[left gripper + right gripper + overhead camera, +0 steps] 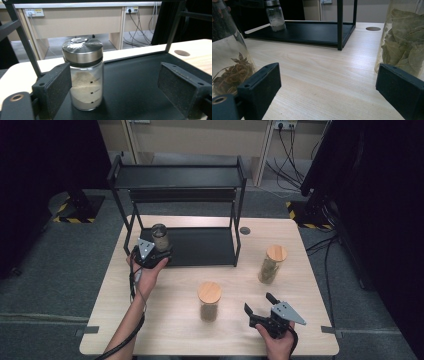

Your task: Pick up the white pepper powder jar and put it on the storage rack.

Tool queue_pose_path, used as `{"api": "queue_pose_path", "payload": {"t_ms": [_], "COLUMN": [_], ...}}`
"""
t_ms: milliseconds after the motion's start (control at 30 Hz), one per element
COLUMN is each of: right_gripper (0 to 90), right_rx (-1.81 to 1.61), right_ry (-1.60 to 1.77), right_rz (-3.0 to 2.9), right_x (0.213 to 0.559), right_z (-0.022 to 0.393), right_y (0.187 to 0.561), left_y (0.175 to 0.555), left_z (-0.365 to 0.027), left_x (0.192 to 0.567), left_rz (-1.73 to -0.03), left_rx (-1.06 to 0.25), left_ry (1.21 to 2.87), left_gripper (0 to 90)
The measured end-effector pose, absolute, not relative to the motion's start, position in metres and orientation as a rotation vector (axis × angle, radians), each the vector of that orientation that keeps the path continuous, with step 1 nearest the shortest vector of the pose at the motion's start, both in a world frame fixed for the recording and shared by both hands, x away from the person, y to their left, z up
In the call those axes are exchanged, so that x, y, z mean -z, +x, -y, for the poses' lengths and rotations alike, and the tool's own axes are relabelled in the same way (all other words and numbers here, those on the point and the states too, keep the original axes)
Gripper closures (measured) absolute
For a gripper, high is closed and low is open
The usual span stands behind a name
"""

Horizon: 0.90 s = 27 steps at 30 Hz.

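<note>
Far left of table (115, 320): left gripper (161, 251) at front left corner of rack (200, 247), aimed at steel-lid jar (160, 237). Jar upright on bottom shelf of rack, left end, part-filled with pale powder. In left gripper view, jaws spread wide; jar (84, 75) just beside left pad, not clamped, right pad well apart from it, so open and gripping nothing. Centre of table: bamboo-lid jar (209, 301), upright, dried brown contents, well in front of rack. Right of rack: second bamboo-lid jar (271, 264), upright, leaves inside, near a small round grommet (244, 230) in tabletop. Front right: right gripper (261, 309) low over table, jaws wide apart, bare wood between them, holding nothing. In right gripper view, brown-leaf jar (227, 60) left of the jaws, leaf jar (404, 40) right, steel-lid jar (275, 16) far off on shelf.
</note>
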State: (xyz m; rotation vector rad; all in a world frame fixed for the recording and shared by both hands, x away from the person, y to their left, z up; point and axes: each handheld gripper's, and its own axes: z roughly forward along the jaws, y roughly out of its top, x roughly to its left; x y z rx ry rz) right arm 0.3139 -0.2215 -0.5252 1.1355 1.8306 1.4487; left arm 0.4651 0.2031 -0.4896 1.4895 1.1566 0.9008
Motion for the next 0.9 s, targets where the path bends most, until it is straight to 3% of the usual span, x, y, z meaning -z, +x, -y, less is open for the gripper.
{"api": "queue_pose_path", "payload": {"t_ms": [900], "right_gripper": [6.4], "right_rx": [-1.447], "right_ry": [1.136], "right_rz": [-1.829], "right_x": [0.525], "right_z": [0.221], "right_y": [0.314], "left_y": [0.428], "left_z": [-0.196], "left_x": [0.507], "left_rz": [-1.134], "left_rx": [-0.82], "left_ry": [1.516], "left_gripper": [12.1]}}
